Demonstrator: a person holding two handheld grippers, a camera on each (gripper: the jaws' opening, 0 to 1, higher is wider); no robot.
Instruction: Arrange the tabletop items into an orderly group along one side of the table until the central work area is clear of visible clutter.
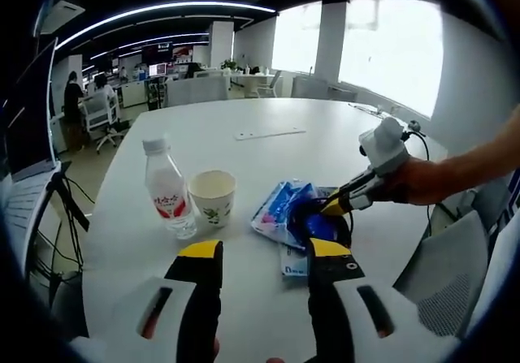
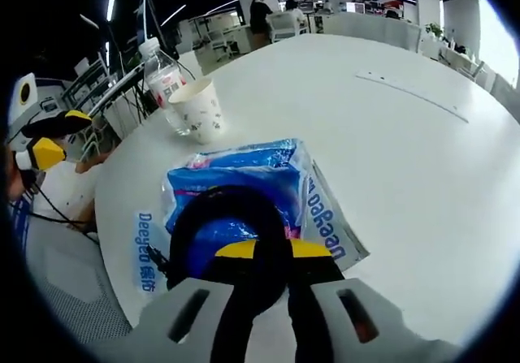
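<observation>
Blue tissue pack (image 1: 286,209) on white table (image 1: 268,148), right of paper cup (image 1: 213,198) and water bottle (image 1: 166,187), beyond left gripper (image 1: 260,249) with jaws apart and empty, right gripper (image 1: 335,207) touching a black ring-shaped item (image 1: 321,217) on the pack, right gripper view, right gripper (image 2: 262,251) jaws nearly together on the black ring (image 2: 219,217), pack (image 2: 244,180) beneath, cup (image 2: 195,110) and bottle (image 2: 162,79) behind.

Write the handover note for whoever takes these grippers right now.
Left gripper: open, hovering above the white table.
Right gripper: shut on the black looped cable, which lies on the blue tissue packs.
Clear plastic water bottle and white paper cup stand together beside the packs.
Done: nothing clearly grouped yet.
Left: move cable, packs, bottle, cup to one side.
</observation>
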